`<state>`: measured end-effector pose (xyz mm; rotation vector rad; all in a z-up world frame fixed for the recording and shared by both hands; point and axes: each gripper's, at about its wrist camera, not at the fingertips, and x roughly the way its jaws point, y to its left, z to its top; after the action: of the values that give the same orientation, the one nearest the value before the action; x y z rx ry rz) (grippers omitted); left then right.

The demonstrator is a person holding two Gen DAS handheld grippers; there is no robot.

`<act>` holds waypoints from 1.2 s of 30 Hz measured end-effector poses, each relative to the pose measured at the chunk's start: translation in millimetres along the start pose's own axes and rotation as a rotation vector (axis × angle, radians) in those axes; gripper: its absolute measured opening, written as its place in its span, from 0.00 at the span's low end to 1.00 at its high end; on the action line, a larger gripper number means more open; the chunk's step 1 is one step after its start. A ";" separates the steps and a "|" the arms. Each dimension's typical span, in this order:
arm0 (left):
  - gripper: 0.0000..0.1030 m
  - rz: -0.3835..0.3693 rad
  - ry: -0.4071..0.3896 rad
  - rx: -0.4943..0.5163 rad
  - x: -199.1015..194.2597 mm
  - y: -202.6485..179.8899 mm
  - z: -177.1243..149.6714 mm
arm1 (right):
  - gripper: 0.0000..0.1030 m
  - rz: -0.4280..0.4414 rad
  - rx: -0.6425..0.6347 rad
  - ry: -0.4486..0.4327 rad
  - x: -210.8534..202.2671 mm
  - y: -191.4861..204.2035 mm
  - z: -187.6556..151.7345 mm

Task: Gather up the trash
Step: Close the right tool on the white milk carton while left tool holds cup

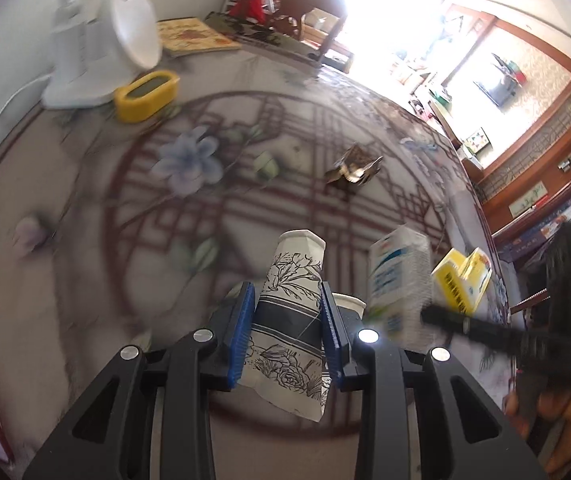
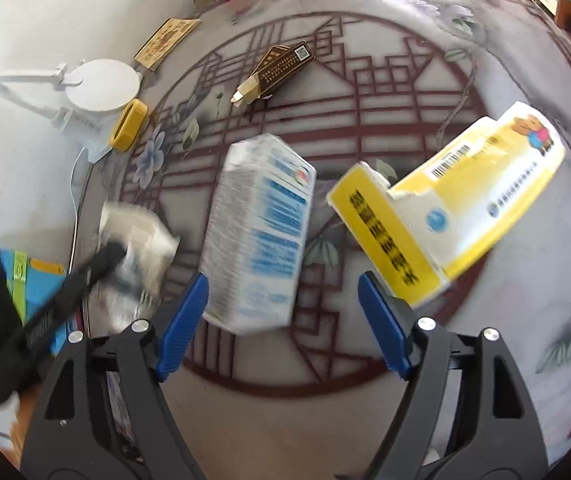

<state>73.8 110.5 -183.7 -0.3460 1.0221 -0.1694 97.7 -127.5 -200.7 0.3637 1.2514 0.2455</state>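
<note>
Flowers and dark red lines cover the round table (image 1: 85, 240) we work over. A white lamp (image 1: 97, 40) and a yellow clock (image 1: 145, 94) sit at its far side by the wall.

We are picking up trash. Our left gripper (image 1: 285, 332) pinches a paper cup (image 1: 291, 320) around its middle, and its blue pads (image 1: 241, 336) press on both sides. The cup is white with black drawn flowers and a dark band. Its open end points away from us. We think it is very light and soft, so a hard squeeze would crush it. Holding it at the middle looks fine. A second cup (image 1: 349, 304) peeks out just behind it.

Our right gripper (image 2: 281, 320) is spread wide and holds nothing. A white and blue box (image 2: 259, 236) is right in front of it, blurry and tilted, and no pad touches it. We cannot tell if it rests on the table. It looks like thin card, light and a bit stiff. We would take it across its narrow sides.

A yellow box (image 2: 465, 200) with a torn flap lies just to the right. A small brown box (image 2: 281, 66) lies farther back. Both look light and easy to squash.
</note>
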 end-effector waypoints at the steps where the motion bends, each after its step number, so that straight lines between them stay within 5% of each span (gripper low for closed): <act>1: 0.29 0.001 0.000 -0.006 -1.2 3.1 -3.3 | 0.75 -0.008 -0.003 -0.003 1.2 2.3 0.9; 26: 0.29 -0.010 -0.043 -0.045 -11.6 42.7 -22.8 | 0.78 -0.094 -0.084 0.022 37.4 50.7 8.5; 32: 0.29 -0.016 -0.038 -0.035 -10.0 39.0 -22.1 | 0.54 -0.075 -0.073 0.031 39.3 47.5 6.4; 36: 0.29 -0.019 -0.026 -0.034 -7.4 37.6 -23.3 | 0.51 -0.064 -0.062 0.031 39.3 45.3 3.6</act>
<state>49.2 143.1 -202.3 -0.3879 0.9972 -0.1647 113.6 -71.8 -216.1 0.2670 1.2803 0.2355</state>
